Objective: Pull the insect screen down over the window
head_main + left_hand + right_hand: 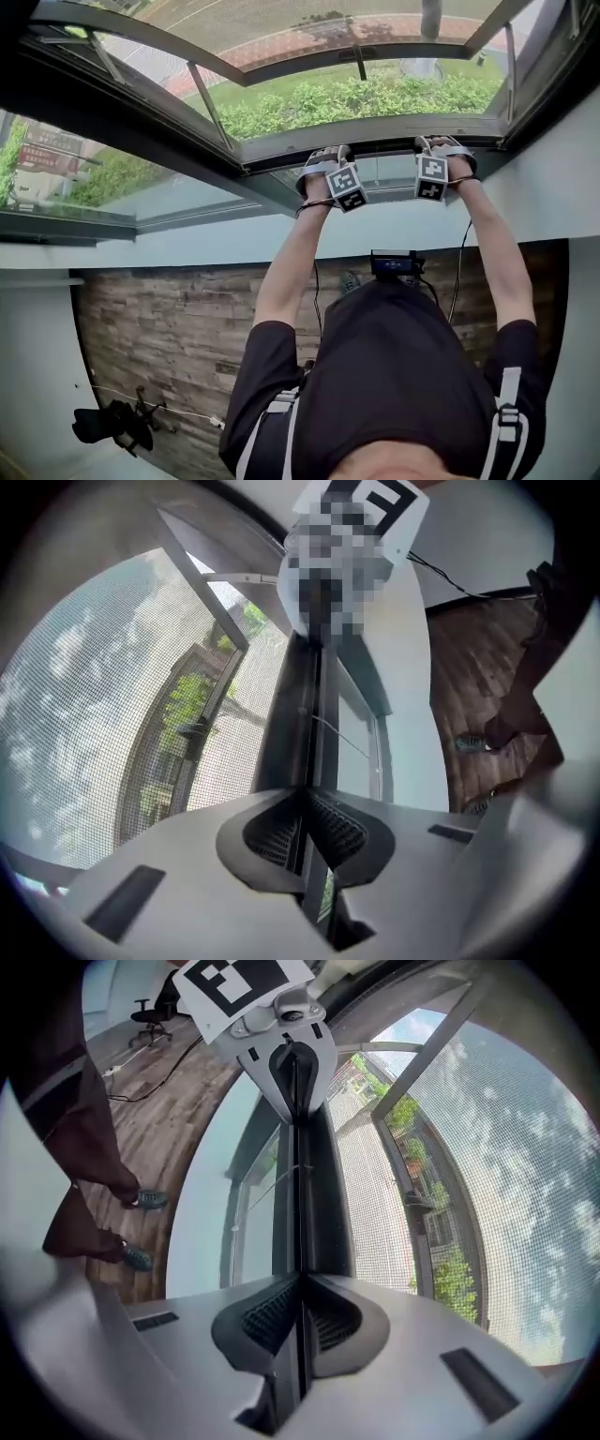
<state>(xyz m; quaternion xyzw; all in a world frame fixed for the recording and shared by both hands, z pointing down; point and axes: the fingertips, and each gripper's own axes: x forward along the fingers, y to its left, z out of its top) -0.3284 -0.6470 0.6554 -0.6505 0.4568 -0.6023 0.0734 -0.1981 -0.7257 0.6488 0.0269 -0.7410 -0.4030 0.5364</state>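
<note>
The insect screen's dark pull bar lies low against the grey window frame. My left gripper and right gripper hold it side by side. In the left gripper view the left gripper is shut on the bar's thin edge. Screen mesh spreads to the left, and the right gripper grips farther along. In the right gripper view the right gripper is shut on the same bar, with mesh to the right and the left gripper beyond.
A white sill and wall run under the window. Below is a wooden floor with a black office chair and a thin cable. A small black device hangs at my waist. Opened glass sashes tilt outwards.
</note>
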